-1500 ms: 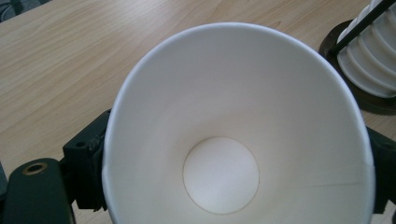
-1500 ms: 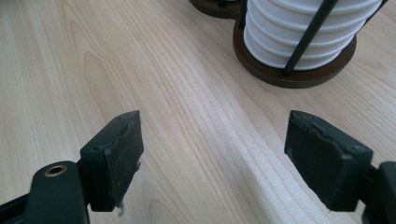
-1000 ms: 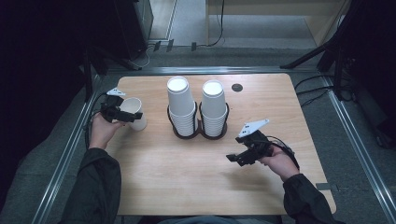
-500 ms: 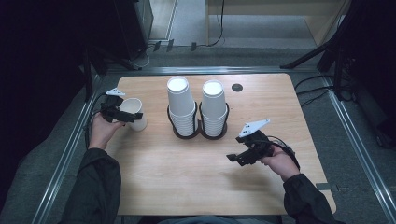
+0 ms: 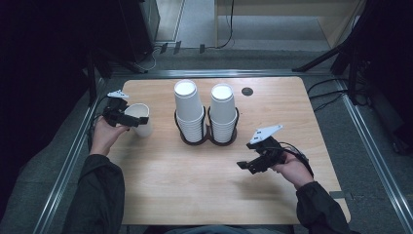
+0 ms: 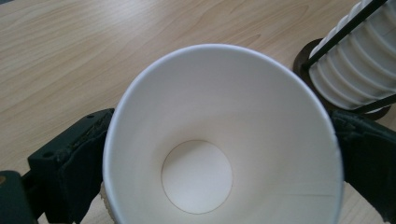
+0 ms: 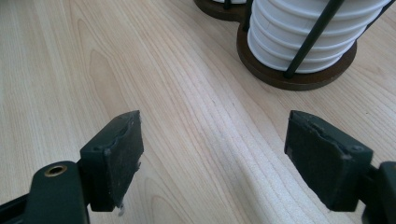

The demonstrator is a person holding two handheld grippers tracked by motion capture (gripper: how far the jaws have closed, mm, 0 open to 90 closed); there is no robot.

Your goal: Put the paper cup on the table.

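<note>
Nothing's really shifted since a second ago, except the left gripper (image 5: 127, 118) has just been opening its jaws around the paper cup (image 5: 140, 118), which stands near the wooden table's (image 5: 160, 195) left edge. Right gripper (image 5: 248, 165) hangs spread and empty over bare wood, near the cup stacks (image 5: 203, 114). Dark floor surrounds everything.
</note>
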